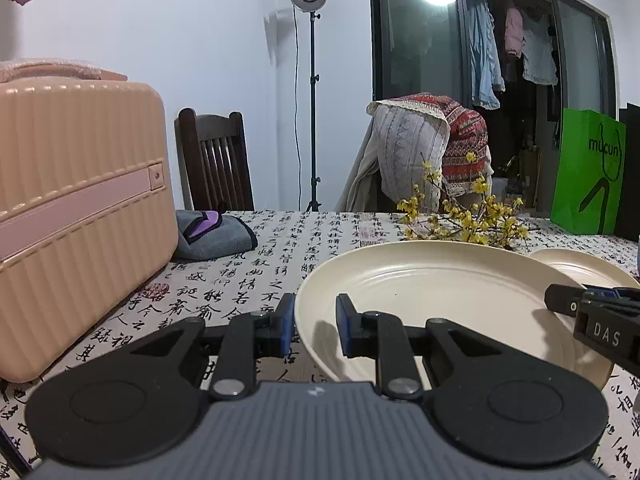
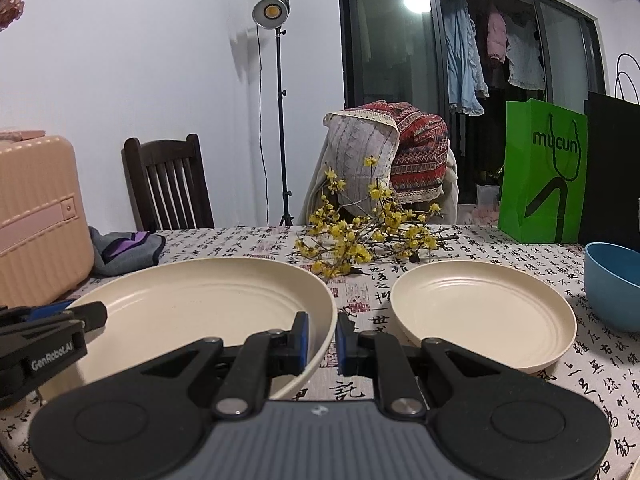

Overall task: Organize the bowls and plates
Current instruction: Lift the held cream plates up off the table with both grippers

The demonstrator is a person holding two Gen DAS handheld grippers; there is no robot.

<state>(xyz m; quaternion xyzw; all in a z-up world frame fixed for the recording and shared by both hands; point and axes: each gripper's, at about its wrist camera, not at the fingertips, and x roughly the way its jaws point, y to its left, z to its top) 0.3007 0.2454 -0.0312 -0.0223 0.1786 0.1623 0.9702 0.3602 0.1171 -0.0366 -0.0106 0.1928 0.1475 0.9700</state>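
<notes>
- My left gripper (image 1: 316, 326) has its fingers pinching the near-left rim of the large cream plate (image 1: 440, 296), one blue pad outside the rim and one inside.
- My right gripper (image 2: 322, 340) has its fingers pinching the same large cream plate on its near-right rim, again one pad on each side of the edge.
- That plate's right side appears raised off the bench (image 2: 360, 292); how the left side sits I cannot tell.
- Just to the right of the large plate, apart from it, a smaller cream plate (image 2: 484, 312) lies flat on the calligraphy-print cloth.
- Further right of the large plate, past the smaller one, a blue bowl (image 2: 614, 280) stands upright.
- Behind the large plate lie sprigs of yellow flowers (image 2: 360, 236).
- Left of the large plate stands a pink suitcase (image 1: 76, 216), with a folded grey cloth (image 1: 216, 236) beside it.
- Far behind and right of the large plate stands a green bag (image 2: 544, 172).
</notes>
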